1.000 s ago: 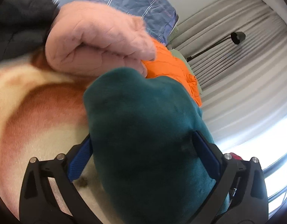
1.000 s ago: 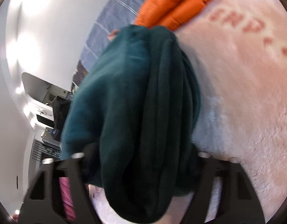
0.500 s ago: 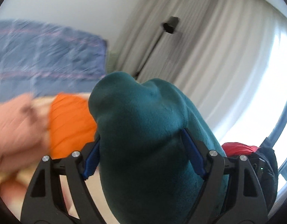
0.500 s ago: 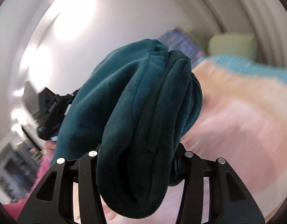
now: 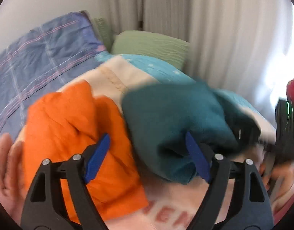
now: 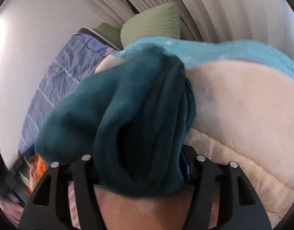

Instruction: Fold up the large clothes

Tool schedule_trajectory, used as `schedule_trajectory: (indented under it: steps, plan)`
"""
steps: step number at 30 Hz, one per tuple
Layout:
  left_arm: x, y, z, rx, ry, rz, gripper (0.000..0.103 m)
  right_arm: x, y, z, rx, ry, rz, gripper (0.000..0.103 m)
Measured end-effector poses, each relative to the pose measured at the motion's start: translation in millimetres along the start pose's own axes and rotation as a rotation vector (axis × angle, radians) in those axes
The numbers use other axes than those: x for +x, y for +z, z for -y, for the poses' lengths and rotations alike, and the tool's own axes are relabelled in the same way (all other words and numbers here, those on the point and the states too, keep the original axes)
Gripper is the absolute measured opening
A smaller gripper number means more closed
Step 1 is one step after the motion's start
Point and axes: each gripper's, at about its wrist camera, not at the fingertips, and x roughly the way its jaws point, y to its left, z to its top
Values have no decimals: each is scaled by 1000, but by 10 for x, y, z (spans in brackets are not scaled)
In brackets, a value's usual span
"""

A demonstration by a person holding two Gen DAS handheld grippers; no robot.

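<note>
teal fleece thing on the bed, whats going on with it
A person with a handheld gripper in each hand is handling a folded teal fleece garment on a bed. The right gripper is clamped on the bundle. The left gripper is open, its blue pads apart, with the fleece beside its right pad and a folded orange garment below. Both garments lie on a cream blanket near the green pillow.
</note>
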Motion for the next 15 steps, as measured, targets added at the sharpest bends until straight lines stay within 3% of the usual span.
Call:
schedule_trajectory:
  steps: [1, 3, 5, 8, 11, 12, 15]
  plan:
    - [-1, -75, -2, 0, -11, 11, 92, -33, -3, -59, -39, -1, 4, 64]
    - [10, -125, -202, -109, -87, -3, 93, -31, 2, -130, -62, -38, 7, 73]
    - [-27, -200, -288, -165, -104, -23, 93, -87, -11, -100, -58, -69, 24, 83]
    - [-169, -257, -150, -105, -30, -4, 93, -224, -93, -46, -56, -105, 61, 88]
    - [-459, -409, 75, -38, 1, -4, 95, -635, -48, 44, -103, -157, 101, 89]
    - [-564, -452, 122, -29, 8, 9, 100, -820, -88, -49, -148, -173, 135, 89]
    - [-929, -561, 220, -36, 5, 85, 101, -1309, -296, -370, -312, -233, 237, 94]
